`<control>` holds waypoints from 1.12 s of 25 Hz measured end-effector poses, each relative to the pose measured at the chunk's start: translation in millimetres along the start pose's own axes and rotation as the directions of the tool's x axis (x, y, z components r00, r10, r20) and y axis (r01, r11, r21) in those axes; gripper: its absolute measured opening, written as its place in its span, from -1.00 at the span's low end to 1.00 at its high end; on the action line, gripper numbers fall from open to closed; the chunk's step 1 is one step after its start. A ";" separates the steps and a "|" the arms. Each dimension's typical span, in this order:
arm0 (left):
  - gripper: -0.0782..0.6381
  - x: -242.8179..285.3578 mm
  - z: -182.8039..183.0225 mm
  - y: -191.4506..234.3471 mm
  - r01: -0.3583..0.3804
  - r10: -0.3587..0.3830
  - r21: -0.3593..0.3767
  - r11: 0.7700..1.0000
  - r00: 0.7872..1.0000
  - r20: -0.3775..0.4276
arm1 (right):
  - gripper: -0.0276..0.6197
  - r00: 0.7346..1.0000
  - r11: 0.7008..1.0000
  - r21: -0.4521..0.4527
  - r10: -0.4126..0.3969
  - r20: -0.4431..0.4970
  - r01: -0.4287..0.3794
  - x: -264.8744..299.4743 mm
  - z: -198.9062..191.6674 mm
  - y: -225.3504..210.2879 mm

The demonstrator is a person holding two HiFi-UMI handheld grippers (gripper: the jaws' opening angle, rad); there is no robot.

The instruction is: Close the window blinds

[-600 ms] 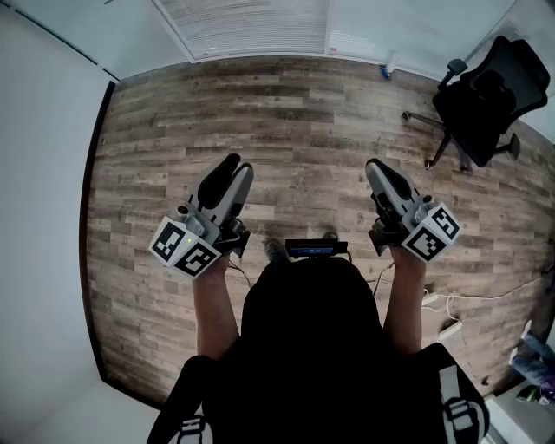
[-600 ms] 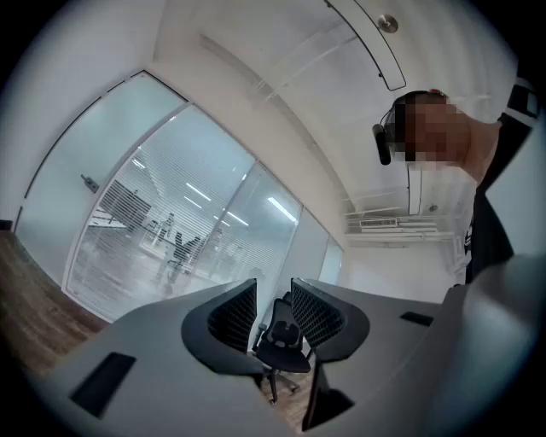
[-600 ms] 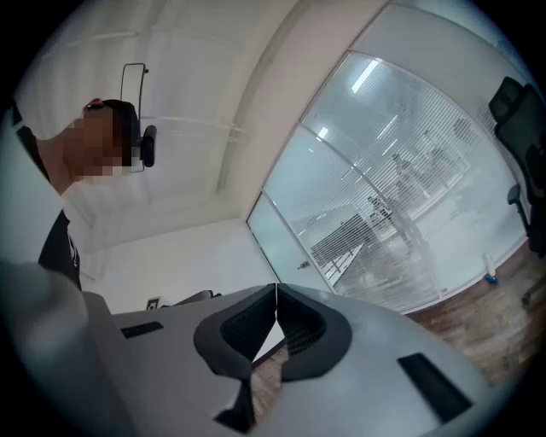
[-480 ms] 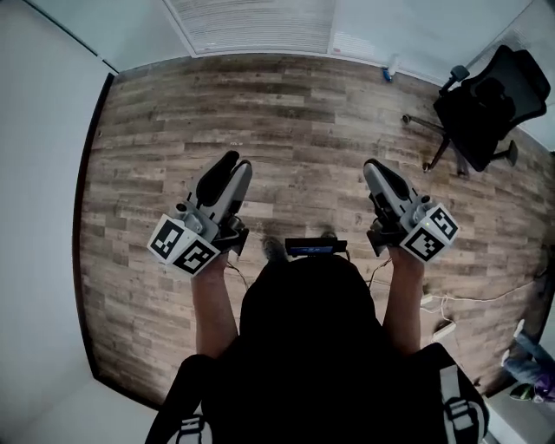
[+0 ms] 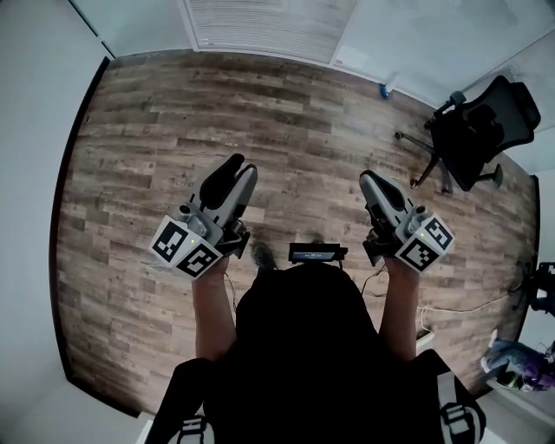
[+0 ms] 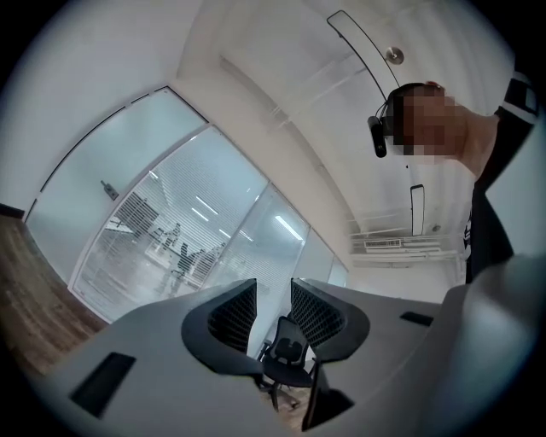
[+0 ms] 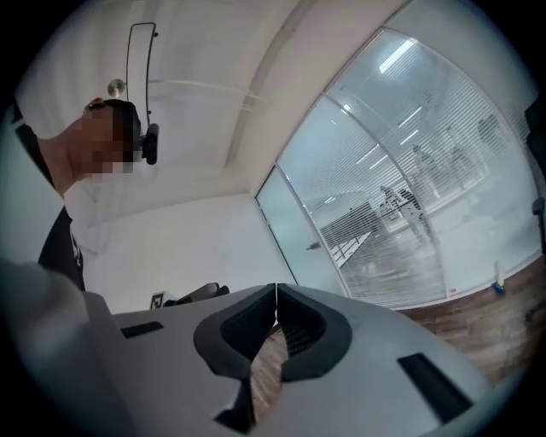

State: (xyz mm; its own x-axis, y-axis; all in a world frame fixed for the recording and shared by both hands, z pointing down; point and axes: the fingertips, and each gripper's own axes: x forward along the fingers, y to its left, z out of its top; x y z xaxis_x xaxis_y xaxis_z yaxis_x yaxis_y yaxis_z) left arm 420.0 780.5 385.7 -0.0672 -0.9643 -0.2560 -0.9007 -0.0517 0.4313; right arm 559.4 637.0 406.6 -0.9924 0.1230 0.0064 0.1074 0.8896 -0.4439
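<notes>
Window blinds (image 5: 269,30) cropped at top, left claw (image 5: 232,166) parted, right claw (image 5: 368,179) closed

The window blinds (image 5: 269,26) run off the top edge of the head view; only their lower slats show. In the left gripper view the office chair (image 6: 287,348) appears only through the gap between the parted jaws of the left claw (image 6: 273,286), and the claw's body covers its base. In the right gripper view the right claw (image 7: 275,292) blocks the lower picture. The floor (image 7: 271,363) there is a mere sliver beneath the joined jaws.

In the head view the person's torso (image 5: 303,347) hides the boards under it. A blue thing (image 5: 385,88) at the wall's foot is too small to tell. The coloured heap (image 5: 516,357) at the right edge is blurred and cut off.
</notes>
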 end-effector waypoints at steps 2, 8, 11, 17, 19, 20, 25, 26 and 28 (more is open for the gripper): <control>-0.40 -6.0 -1.4 5.5 -0.003 0.003 -0.016 1.000 1.000 0.007 | -0.88 1.000 1.000 -0.001 -0.011 -0.010 0.011 2.1 -4.7 2.9; -0.40 -20.3 9.7 18.9 0.000 0.001 -0.011 1.000 0.999 0.036 | -0.88 0.998 0.998 -0.034 -0.056 -0.002 0.056 14.0 -2.9 3.4; -0.40 -25.7 16.1 25.3 0.000 0.000 -0.004 1.000 0.999 0.048 | -0.87 0.997 0.996 -0.049 -0.080 0.013 0.081 19.4 1.6 0.4; -0.40 -32.1 22.9 31.9 0.016 -0.017 0.006 1.000 0.998 0.055 | -0.87 0.992 0.990 -0.068 -0.122 0.021 0.124 28.8 2.6 -6.8; -0.40 -31.1 23.0 35.8 0.016 -0.017 0.003 1.000 0.998 0.052 | -0.87 0.992 0.989 -0.069 -0.128 0.016 0.129 33.9 1.2 -10.1; -0.40 -30.2 22.6 38.3 0.015 -0.015 0.001 1.000 0.999 0.050 | -0.87 0.991 0.989 -0.069 -0.130 0.012 0.131 37.0 0.5 -12.3; -0.40 -20.5 21.0 55.0 -0.008 0.008 0.002 1.000 0.999 0.031 | -0.70 0.991 0.989 -0.068 -0.130 -0.002 0.130 57.2 -1.4 -29.5; -0.40 -17.2 21.3 59.5 -0.015 0.015 0.003 1.000 1.000 0.025 | -0.63 0.992 0.990 -0.061 -0.126 -0.004 0.125 63.4 -2.0 -35.1; -0.40 -8.6 23.9 71.8 -0.028 0.028 0.005 1.000 0.999 0.020 | -0.56 0.994 0.993 -0.043 -0.111 -0.003 0.111 80.3 -2.6 -48.8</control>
State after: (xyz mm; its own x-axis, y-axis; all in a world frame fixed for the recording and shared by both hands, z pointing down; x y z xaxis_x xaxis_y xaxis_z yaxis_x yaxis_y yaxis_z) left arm 345.6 791.3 398.3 -0.1011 -0.9599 -0.2614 -0.9006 -0.0233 0.4339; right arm 474.6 604.6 431.1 -0.9980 0.0248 0.0587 -0.0008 0.9160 -0.4013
